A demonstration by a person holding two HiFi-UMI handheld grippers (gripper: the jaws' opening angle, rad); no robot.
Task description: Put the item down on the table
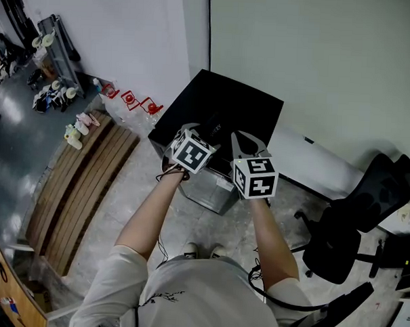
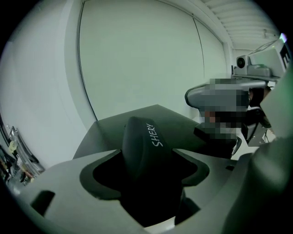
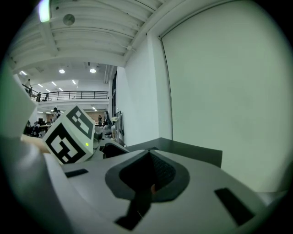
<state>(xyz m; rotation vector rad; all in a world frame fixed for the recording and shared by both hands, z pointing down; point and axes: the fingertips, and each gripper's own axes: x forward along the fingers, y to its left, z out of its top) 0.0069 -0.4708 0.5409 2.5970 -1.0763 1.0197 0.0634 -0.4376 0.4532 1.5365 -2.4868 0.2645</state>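
Note:
A black rounded item [image 2: 144, 146] with the white print "SHERY" sits between the jaws of my left gripper [image 2: 146, 157], which is shut on it and holds it over the black table [image 2: 155, 116]. In the head view the left gripper [image 1: 209, 136] reaches over the near edge of that table [image 1: 221, 102], and the item is hard to make out against the dark top. Just to the right is my right gripper [image 1: 241, 142]. In its own view the right gripper [image 3: 149, 157] has its jaws together with nothing between them. The left gripper's marker cube [image 3: 68, 135] shows beside it.
A metal box [image 1: 211, 187] stands under the table's near edge. A black office chair [image 1: 365, 214] is at the right, a low white unit [image 1: 313, 164] along the wall behind it. Wooden slats [image 1: 82, 181] lie on the floor at the left, near red stands [image 1: 130, 98].

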